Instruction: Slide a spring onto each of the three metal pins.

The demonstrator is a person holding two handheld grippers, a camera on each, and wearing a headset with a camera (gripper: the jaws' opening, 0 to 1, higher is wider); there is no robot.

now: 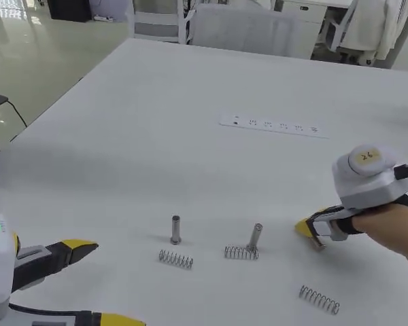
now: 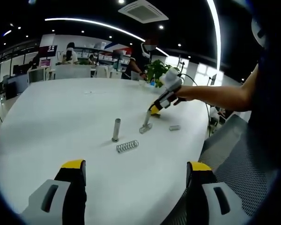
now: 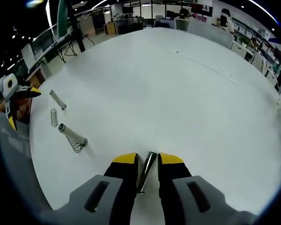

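Right gripper view: right gripper (image 3: 147,158) jaws narrow, clamping a metal pin (image 3: 145,172). Head view adds three springs (image 1: 175,259) flat on table (image 1: 190,136). Left gripper (image 2: 136,165) jaws wide, empty.

A white table (image 1: 190,102) carries a power strip (image 1: 272,126) — glossy pale floor (image 1: 34,47) and chairs (image 1: 251,30) lie beyond.

left claw (image 2: 136,165) agape | spring (image 2: 127,146) flat, near upright pin (image 2: 116,130)
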